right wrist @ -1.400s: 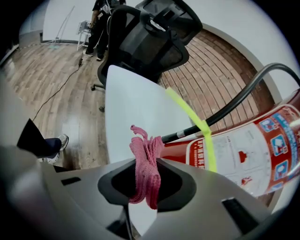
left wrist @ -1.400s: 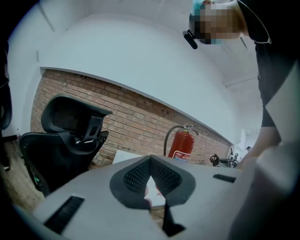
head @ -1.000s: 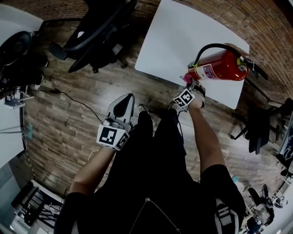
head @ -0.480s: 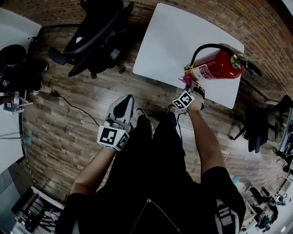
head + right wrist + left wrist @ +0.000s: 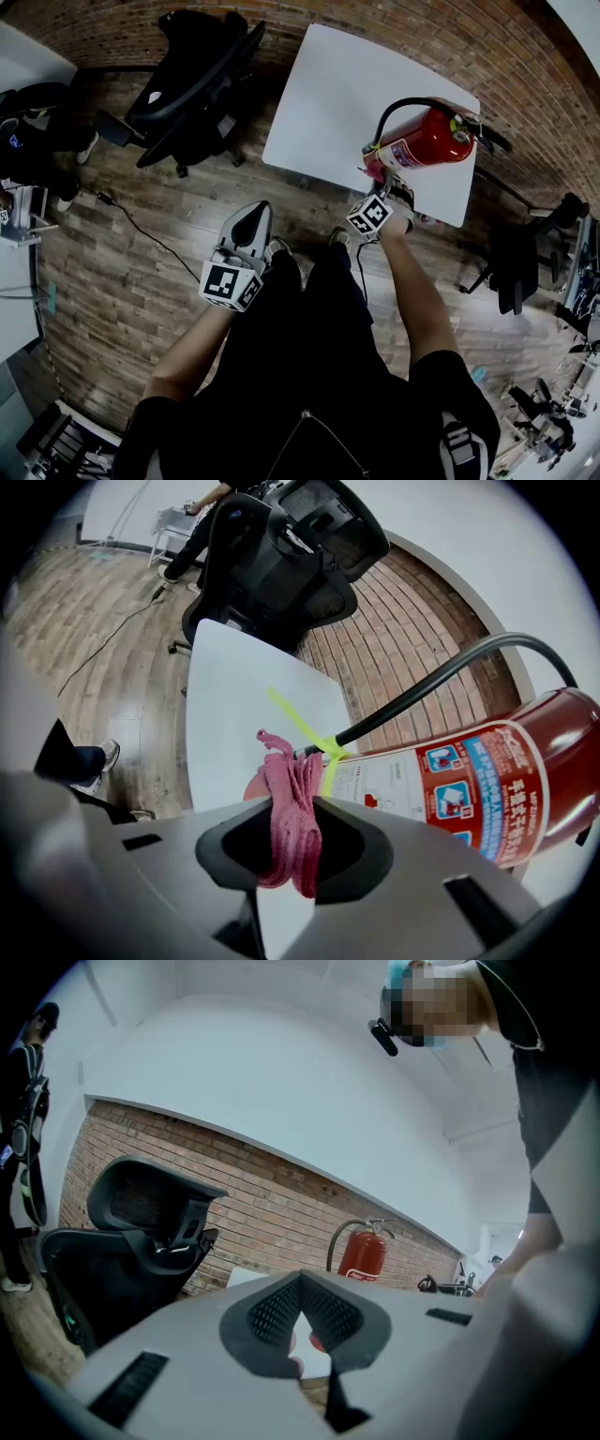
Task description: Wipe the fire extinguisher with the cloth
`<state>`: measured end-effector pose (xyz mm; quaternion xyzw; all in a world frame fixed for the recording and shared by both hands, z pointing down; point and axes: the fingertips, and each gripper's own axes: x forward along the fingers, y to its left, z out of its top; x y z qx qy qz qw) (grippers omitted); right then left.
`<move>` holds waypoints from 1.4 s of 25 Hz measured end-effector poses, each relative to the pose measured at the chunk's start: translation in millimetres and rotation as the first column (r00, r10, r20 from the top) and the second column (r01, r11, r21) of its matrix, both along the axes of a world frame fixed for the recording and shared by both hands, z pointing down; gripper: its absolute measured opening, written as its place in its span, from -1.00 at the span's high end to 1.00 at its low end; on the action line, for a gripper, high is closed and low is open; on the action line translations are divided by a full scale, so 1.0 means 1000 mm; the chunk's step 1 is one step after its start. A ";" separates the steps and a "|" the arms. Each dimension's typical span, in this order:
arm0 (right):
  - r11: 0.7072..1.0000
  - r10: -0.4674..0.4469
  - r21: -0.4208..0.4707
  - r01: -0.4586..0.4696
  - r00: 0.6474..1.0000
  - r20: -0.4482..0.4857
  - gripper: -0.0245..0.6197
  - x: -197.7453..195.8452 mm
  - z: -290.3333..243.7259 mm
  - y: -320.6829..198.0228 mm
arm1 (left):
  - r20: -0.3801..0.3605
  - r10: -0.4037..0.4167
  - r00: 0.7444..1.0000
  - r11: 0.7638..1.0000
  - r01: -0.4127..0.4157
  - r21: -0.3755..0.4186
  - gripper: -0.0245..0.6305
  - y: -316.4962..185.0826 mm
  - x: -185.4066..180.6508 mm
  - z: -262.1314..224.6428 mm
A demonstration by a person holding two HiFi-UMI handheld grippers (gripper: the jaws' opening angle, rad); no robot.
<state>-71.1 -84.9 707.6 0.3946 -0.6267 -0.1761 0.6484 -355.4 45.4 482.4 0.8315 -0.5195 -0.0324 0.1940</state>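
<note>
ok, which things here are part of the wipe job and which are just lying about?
In the job: fire extinguisher, pink cloth, right tongs shut on the cloth, white table under the extinguisher.
Just around: left tongs, shut and empty; black office chair; dark chair at the right.

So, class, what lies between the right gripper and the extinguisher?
A pink cloth, pinched by the right gripper, its free end toward the extinguisher; the right gripper view shows it.
</note>
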 end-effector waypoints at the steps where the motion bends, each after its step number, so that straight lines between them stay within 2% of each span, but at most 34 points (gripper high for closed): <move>1: 1.000 0.000 0.004 0.000 1.000 0.001 0.60 0.000 -0.005 0.000 | -0.001 0.001 1.000 1.000 -0.001 0.004 0.83 0.000 0.000 0.000; 12: 0.995 -0.010 0.101 0.008 1.000 0.018 0.60 -0.004 -0.079 -0.001 | -0.023 0.013 1.000 0.999 -0.012 0.036 0.83 0.001 0.001 -0.008; 18: 0.987 -0.024 0.158 0.023 1.000 -0.001 0.60 -0.002 -0.114 0.003 | -0.024 0.046 0.999 0.996 -0.045 0.072 0.83 -0.008 0.014 -0.023; 27: 0.964 -0.026 0.264 0.023 1.000 0.010 0.60 -0.002 -0.185 0.004 | -0.039 0.079 0.996 0.987 -0.072 0.144 0.83 -0.024 0.031 -0.055; 35: 0.941 -0.010 0.339 0.002 1.000 0.021 0.60 0.001 -0.247 0.007 | -0.052 0.105 0.993 0.980 -0.094 0.178 0.84 -0.036 0.045 -0.079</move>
